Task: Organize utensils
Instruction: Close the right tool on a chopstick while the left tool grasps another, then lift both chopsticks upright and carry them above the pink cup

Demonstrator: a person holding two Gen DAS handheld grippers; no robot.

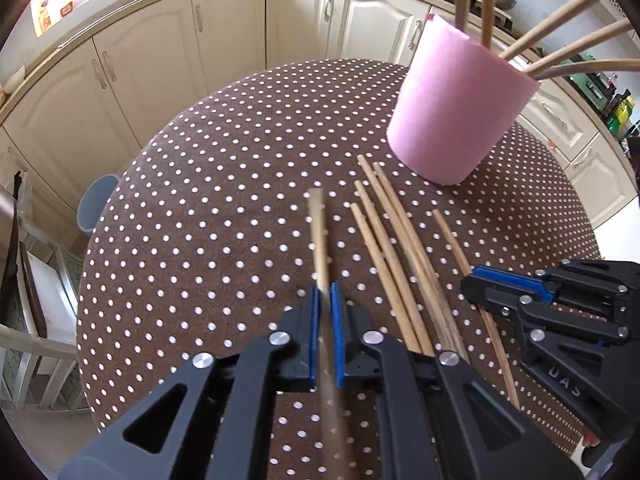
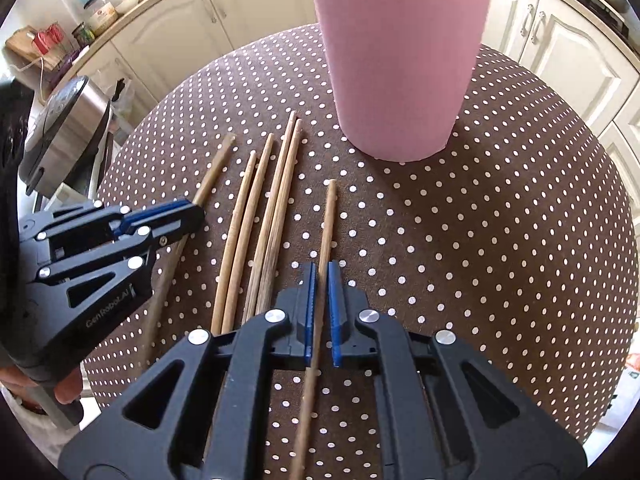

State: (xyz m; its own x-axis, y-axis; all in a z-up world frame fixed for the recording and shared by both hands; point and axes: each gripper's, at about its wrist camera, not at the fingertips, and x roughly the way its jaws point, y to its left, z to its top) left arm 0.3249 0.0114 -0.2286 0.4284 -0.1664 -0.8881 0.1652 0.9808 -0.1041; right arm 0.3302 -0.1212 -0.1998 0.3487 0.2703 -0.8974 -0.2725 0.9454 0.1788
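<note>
Wooden chopsticks lie loose on the brown polka-dot counter, a cluster of four side by side near the pink cup, which stands toward the far edge with several more chopsticks leaning out of it. At the left of that cluster, the left gripper has its blue-padded fingers closed narrow on one chopstick. At the right of it, the right gripper holds another single chopstick between nearly closed fingers, its tip pointing toward the cup. A person's fingertips show at the left gripper's handle.
</note>
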